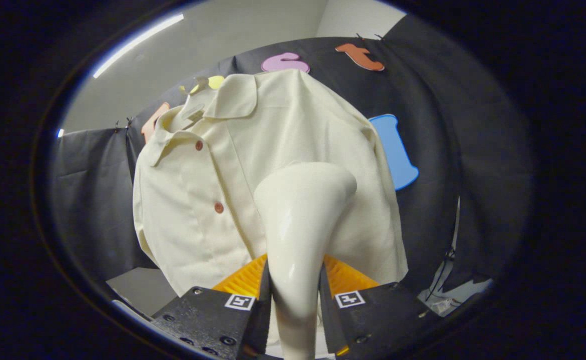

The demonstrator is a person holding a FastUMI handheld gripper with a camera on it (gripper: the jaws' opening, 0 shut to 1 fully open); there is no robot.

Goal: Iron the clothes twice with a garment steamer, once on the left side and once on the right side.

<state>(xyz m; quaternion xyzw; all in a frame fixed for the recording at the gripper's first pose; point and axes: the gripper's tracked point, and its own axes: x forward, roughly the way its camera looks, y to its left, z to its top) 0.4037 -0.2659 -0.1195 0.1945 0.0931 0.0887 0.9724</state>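
The claw (294, 295) is pinching the glossy cream plastic garment steamer (300, 220) by its neck, its wide head against the cream buttoned shirt (212, 170) just beyond.

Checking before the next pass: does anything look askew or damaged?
Nothing stands out. The gripper is shut on the steamer, whose head sits at the hanging shirt; the shirt looks buttoned and intact.

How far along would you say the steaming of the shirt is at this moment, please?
Done: the gripper has the garment steamer picked up, both fingers pressing on its handle. In hand: the steamer head is raised in front of the cream shirt, over the panel beside the button placket, though contact cannot be judged. Left: nothing on the fabric shows which pass, if any, is finished, so both side passes may remain.
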